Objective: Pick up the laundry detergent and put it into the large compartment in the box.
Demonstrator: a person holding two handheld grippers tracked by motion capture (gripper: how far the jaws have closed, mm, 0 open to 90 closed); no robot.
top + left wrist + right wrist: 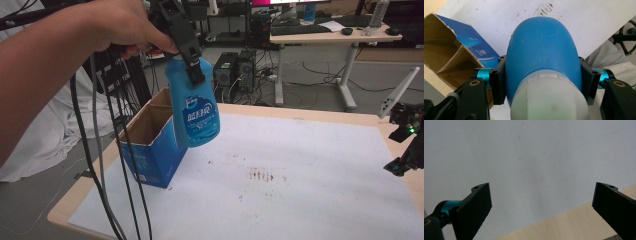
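**Blue bottle held in the air beside an open box**

While the person's left hand (117, 25) reaches in from the upper left of the high view, the left gripper (192, 65) clamps the blue bottle (194, 102) near its top, one jaw on each side of the shoulder just below the pale cap (549, 100). The bottle hangs clear of the surface (300, 165), its base tilted slightly, with a white-and-blue label facing the camera. Just left of it and partly behind stands the blue cardboard box (150, 145), top flaps open, brown inside; in the left gripper view a cardboard divider (454, 60) splits the box into compartments. The bottle is outside the box, above and beside its right edge. Black cables (100, 165) trail down from the hand past the box. Farther right, a white sheet covers most of the surface and carries a patch of brown marks (260, 175). At the far right edge the right gripper (405, 145) hovers with its jaws spread wide, holding nothing.
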